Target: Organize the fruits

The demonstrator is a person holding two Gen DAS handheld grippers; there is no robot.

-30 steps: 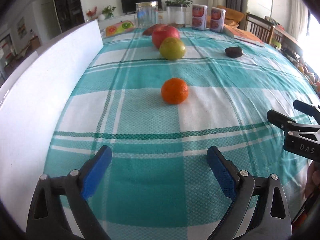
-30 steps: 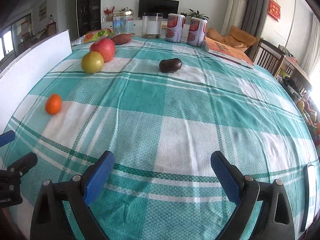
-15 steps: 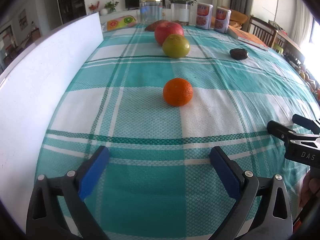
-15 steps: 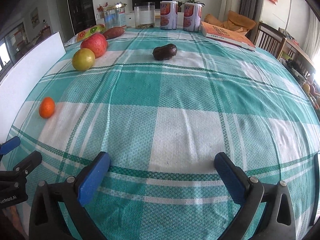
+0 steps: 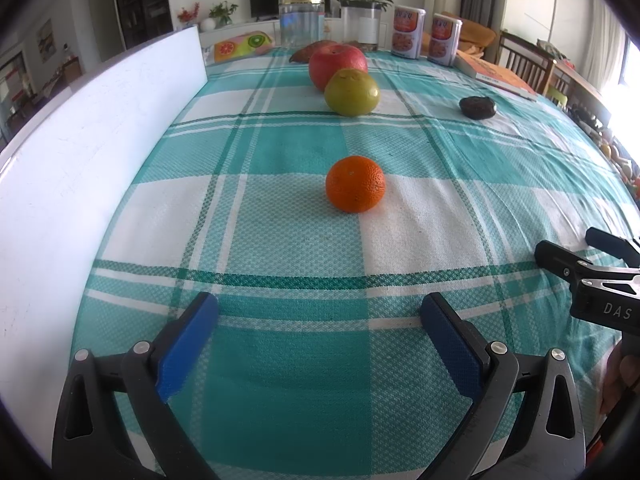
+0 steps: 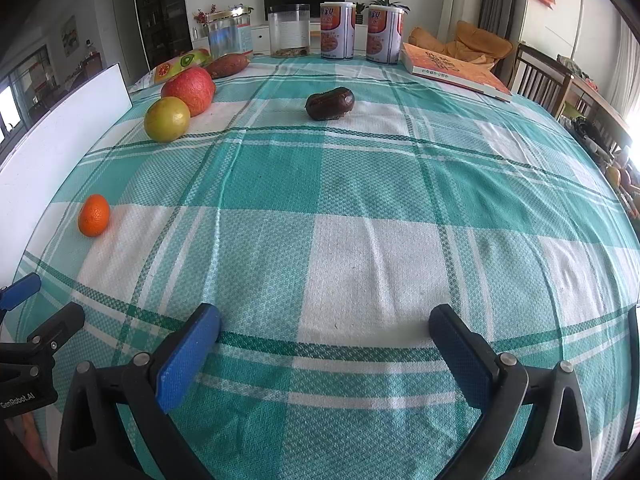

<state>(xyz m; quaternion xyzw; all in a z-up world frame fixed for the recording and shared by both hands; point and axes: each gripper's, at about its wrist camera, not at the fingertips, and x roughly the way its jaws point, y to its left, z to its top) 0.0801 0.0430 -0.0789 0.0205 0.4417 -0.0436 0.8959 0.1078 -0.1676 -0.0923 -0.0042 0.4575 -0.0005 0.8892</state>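
Observation:
A small orange [image 5: 355, 189] lies on the teal checked tablecloth straight ahead of my left gripper [image 5: 318, 308], which is open and empty. Beyond it sit a yellow-green fruit [image 5: 351, 92] and a red apple [image 5: 336, 63], touching each other, with a sweet potato [image 5: 310, 51] behind. A dark brown fruit [image 6: 330, 103] lies ahead of my right gripper [image 6: 324, 320], which is open and empty. In the right wrist view the orange [image 6: 93, 215], green fruit [image 6: 167, 119] and apple [image 6: 189, 89] are at the left.
A white board [image 5: 80, 152] stands along the table's left edge. Jars [image 6: 289, 30], two cans [image 6: 337, 30], a snack bag [image 6: 176, 66] and an orange book [image 6: 452, 70] line the far edge. Chairs [image 6: 538, 78] stand at the right.
Both grippers have moved forward over the table, so the fruits look nearer. Both stay open. The fruits have not moved.

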